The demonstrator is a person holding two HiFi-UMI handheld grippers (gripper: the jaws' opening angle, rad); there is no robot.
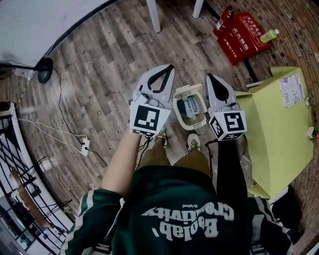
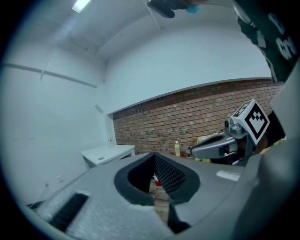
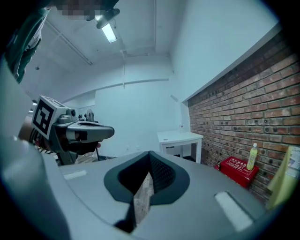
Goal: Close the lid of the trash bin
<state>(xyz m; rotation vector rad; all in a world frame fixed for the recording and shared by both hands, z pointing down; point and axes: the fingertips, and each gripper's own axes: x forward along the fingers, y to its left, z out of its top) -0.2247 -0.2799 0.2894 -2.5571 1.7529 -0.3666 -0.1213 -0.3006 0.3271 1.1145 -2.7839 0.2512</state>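
A small cream trash bin [image 1: 180, 117] stands on the wooden floor just ahead of the person's shoes. Its lid [image 1: 191, 91] is tipped up at the far side, and blue and white rubbish shows inside. My left gripper [image 1: 168, 67] hovers over the bin's left side and my right gripper [image 1: 209, 76] over its right side, both well above it. Both point forward, and their views show the room, not the bin. The left gripper [image 2: 153, 155] has its jaws together with nothing between them. The right gripper [image 3: 149, 153] is likewise shut and empty.
A yellow-green box [image 1: 276, 124] stands close to the right of the bin. A red fire-extinguisher case [image 1: 244, 34] and a green bottle [image 1: 269, 35] lie by the brick wall. White table legs [image 1: 153, 15] are ahead. Cables and a power strip [image 1: 84, 145] run at left.
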